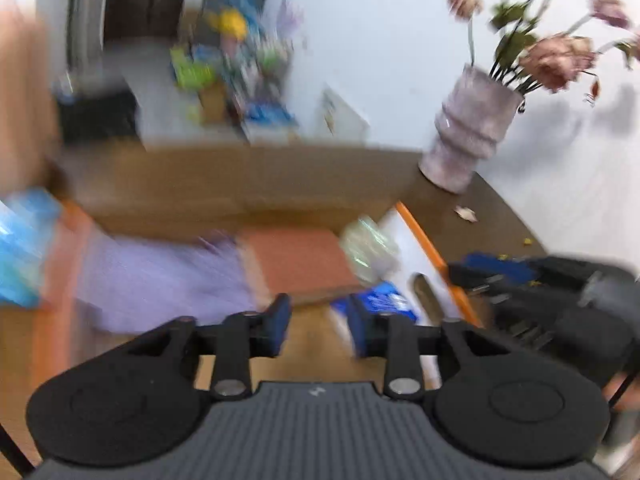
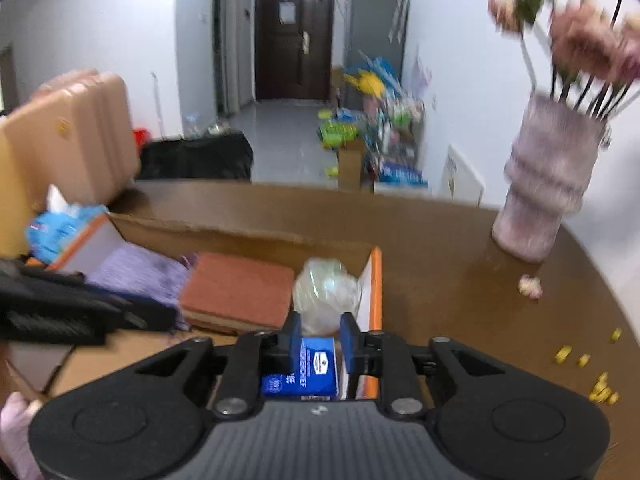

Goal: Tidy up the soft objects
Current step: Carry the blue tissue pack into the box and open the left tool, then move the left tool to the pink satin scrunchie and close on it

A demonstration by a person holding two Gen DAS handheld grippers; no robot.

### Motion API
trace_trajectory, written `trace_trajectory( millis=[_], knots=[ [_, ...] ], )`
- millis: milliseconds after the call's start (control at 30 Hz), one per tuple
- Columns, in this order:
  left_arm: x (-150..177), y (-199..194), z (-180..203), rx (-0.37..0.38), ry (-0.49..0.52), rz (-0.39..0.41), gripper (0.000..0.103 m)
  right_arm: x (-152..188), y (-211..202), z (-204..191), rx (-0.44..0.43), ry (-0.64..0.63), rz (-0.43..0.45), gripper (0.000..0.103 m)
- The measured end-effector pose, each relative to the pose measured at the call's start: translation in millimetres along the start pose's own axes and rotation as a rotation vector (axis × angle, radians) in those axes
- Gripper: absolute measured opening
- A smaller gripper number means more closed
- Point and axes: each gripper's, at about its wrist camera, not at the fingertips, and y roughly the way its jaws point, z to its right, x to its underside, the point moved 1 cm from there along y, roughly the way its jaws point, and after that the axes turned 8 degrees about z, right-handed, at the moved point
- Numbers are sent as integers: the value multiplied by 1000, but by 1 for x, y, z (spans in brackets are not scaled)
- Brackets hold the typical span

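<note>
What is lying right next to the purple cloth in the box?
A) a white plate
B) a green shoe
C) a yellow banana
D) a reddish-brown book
D: in the right wrist view, the reddish-brown book lies flat beside the purple cloth inside the cardboard box.

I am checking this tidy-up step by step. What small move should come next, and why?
Probably move a claw off toward the light blue pack outside the box. Both the left claw and right claw look empty, and purple cloth and the blue packet already lie inside.
</note>
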Motion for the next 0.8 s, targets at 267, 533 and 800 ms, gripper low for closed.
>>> trace_trajectory(
  millis=[267,533,800],
  knots=[
    [13,-154,-28,-297,135,262,69,-8,-110,-6,0,-93,201,56],
    [75,-223,-22,-410,120,431,99,23,-176,-27,-16,-75,427,98],
    [100,-257,-18,-414,91,481,102,38,-214,-35,-29,-37,468,100]
  ],
)
